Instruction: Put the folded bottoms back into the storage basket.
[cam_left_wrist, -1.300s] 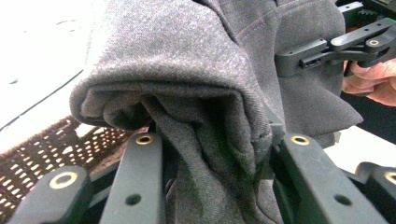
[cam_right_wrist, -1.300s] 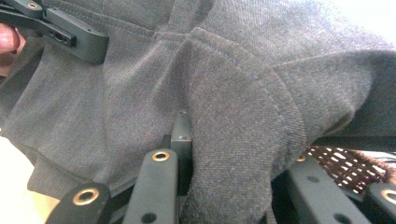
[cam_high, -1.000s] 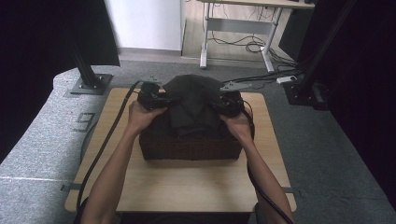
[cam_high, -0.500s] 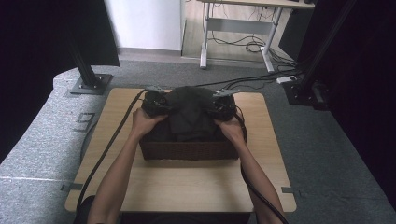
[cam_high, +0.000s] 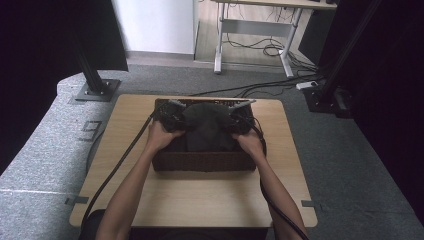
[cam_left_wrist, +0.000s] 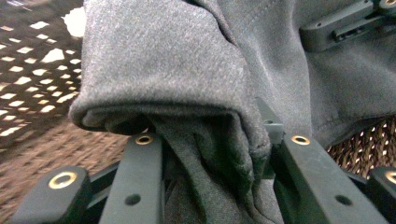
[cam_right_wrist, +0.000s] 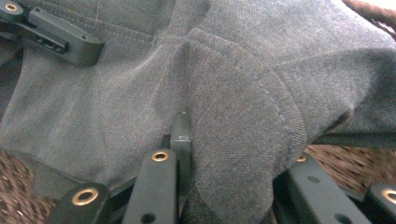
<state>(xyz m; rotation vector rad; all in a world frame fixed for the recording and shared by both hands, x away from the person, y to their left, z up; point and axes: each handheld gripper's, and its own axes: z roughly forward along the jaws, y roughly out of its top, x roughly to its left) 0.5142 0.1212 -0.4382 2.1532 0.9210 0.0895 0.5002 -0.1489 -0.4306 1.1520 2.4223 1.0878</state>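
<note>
Inside the wicker basket, a folded grey garment hangs between the two tools: left gripper and right gripper each clamp a folded edge.

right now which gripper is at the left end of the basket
The left gripper, shut on the dark grey garment at the wicker basket's left end; the right gripper grips the garment's opposite side.

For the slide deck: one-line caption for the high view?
Both grippers, left and right, clamp a folded dark grey garment over a brown wicker basket on a wooden table.
</note>
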